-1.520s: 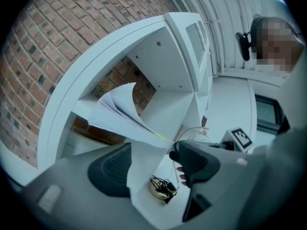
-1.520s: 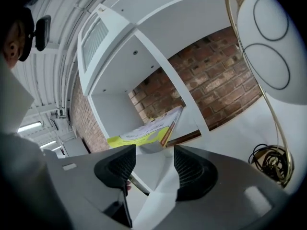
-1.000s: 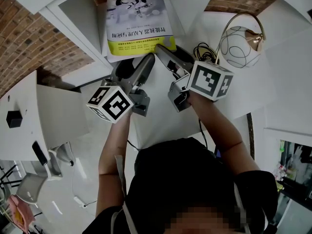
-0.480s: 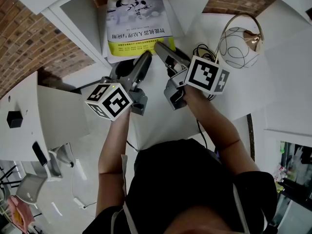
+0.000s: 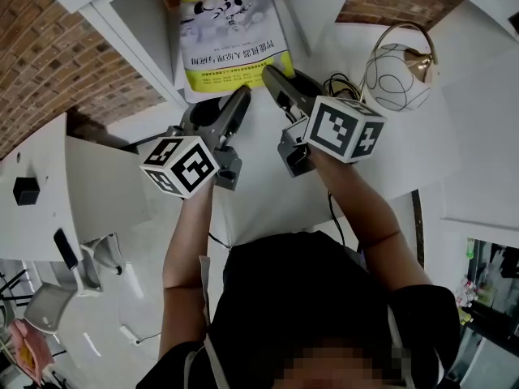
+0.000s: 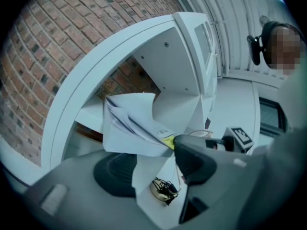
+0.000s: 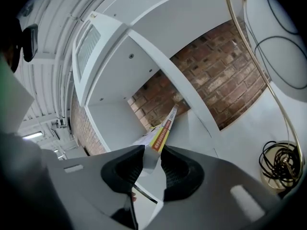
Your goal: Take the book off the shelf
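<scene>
A thin book (image 5: 231,35) with a white and yellow cover lies in an open compartment of the white shelf (image 5: 138,43), its near edge sticking out. My right gripper (image 5: 276,75) is at the book's near right corner. In the right gripper view the book's edge (image 7: 160,133) runs down into the narrow gap of my right gripper (image 7: 152,159); its jaws are closing, with both pads against it. My left gripper (image 5: 229,104) is at the near left edge, its jaws opening. The fanned pages (image 6: 129,128) sit just past the wide gap of my left gripper (image 6: 153,152), a corner touching one jaw.
A white globe in a gold wire frame (image 5: 397,75) stands right of the grippers, with a coil of black cable (image 5: 340,83) beside it. Brick wall (image 5: 57,63) backs the shelf. A small black box (image 5: 24,191) sits on a white surface at the left.
Both grippers have moved forward to the book's near edge. The right jaws have narrowed around its corner, and the book has tilted slightly.
</scene>
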The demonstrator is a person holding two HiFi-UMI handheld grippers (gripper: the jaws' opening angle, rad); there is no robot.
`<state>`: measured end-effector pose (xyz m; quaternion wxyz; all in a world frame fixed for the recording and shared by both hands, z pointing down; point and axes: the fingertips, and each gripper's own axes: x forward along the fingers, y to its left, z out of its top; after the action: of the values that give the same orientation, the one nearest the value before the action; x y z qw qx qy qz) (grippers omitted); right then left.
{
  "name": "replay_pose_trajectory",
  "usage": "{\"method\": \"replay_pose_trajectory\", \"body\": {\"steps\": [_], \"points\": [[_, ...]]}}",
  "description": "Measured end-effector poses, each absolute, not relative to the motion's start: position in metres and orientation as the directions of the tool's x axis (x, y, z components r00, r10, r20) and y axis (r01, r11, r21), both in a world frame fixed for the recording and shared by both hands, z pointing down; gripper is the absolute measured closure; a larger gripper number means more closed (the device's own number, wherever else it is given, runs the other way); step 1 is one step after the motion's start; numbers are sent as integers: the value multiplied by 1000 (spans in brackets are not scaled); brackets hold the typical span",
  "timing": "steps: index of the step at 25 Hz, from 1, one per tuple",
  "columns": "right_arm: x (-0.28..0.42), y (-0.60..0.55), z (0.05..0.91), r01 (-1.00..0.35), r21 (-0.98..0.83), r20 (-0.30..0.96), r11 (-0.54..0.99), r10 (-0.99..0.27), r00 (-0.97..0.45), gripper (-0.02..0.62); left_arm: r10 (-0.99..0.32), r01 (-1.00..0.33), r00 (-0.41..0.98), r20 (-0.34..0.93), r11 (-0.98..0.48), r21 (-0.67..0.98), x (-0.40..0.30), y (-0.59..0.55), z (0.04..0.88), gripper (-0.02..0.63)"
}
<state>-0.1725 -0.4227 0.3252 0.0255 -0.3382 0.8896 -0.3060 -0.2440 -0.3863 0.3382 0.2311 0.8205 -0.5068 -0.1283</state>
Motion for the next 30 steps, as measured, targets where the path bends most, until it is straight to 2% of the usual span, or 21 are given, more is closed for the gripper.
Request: {"method": "replay_pose_trajectory", "body": {"steps": [11, 18, 24, 30], "points": [[-160, -404, 322, -614, -438, 170, 657, -610, -774, 485, -894, -775, 447, 16, -378, 506, -231, -368, 338, 324], [-144, -394, 324, -607, -369, 179, 704, -586, -790, 483, -895, -716, 445, -19, -369, 593, -225, -355, 332, 290], [-129, -386, 328, -603, -314, 195, 733, -572, -797, 486, -927, -742, 376, -6, -305, 596, -236, -353, 336, 265], [-119, -379, 336, -610, -249, 218, 752, -570, -792, 488, -918, -743, 396, 24, -305, 595, -230, -357, 337, 245]]}}
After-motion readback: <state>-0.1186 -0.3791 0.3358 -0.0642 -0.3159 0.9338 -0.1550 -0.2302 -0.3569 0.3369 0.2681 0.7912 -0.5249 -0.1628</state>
